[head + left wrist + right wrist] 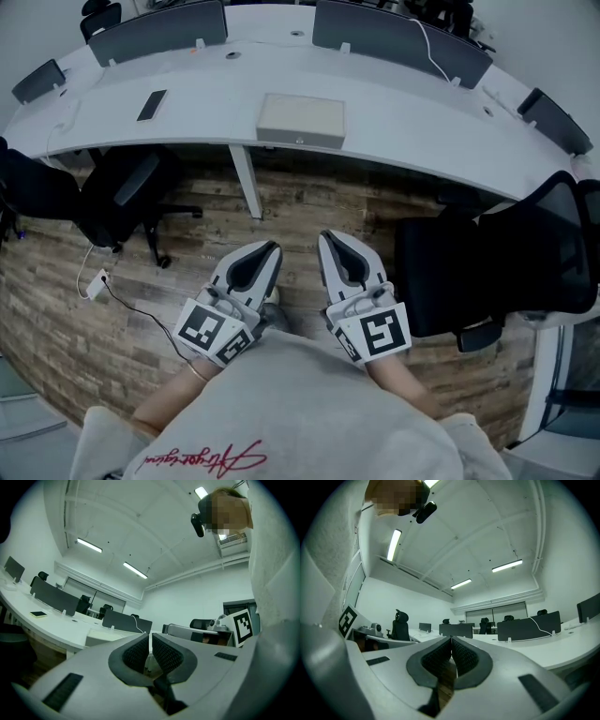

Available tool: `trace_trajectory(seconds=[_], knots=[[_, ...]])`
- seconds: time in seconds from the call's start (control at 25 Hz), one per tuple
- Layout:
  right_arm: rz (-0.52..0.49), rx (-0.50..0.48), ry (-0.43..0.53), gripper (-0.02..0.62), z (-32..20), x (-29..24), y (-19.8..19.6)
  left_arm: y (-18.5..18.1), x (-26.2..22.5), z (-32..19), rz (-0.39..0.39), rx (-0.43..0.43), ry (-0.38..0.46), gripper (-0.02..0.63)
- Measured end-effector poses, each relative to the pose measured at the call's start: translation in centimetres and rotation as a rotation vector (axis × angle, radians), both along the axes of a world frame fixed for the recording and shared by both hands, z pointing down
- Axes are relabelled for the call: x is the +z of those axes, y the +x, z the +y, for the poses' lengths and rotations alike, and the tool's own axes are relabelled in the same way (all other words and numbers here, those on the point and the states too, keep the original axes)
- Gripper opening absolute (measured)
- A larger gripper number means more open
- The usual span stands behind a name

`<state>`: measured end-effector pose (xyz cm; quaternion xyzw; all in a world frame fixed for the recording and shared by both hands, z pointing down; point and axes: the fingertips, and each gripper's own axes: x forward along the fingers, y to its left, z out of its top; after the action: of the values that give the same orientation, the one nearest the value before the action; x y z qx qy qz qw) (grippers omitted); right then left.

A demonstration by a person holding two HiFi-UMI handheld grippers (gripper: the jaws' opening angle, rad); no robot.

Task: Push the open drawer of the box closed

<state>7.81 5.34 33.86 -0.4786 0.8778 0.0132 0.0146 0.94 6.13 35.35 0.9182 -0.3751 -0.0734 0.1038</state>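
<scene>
The left gripper (150,637), jaws together, points toward a white desk (56,627).

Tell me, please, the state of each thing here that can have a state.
Left claw: shut, empty.
Right claw: shut, empty.
Box: flat on the desk, untouched.
Drawer: open or closed, cannot tell from here.

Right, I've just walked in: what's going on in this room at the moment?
A person stands back from the curved white desk, holding a gripper in each hand close to the body. The left gripper and the right gripper both have their jaws together with nothing between them. The box sits at the desk's near edge, well ahead of both and untouched. Whether its drawer is open can't be told from here.
</scene>
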Motion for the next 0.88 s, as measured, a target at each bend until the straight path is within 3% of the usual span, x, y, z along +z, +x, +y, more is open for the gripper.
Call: trace_trajectory(seconds=[0.4, 0.88], knots=[[0.032, -0.008, 0.014, 0.02, 3.9, 0.2, 0.1, 0.7, -0.1, 3.9, -0.01, -0.003, 0.023, 0.035], [0.043, -0.026, 0.001, 0.02, 5.2, 0.8, 0.7, 1.4, -0.1, 5.2, -0.003, -0.017, 0.023, 0.035]])
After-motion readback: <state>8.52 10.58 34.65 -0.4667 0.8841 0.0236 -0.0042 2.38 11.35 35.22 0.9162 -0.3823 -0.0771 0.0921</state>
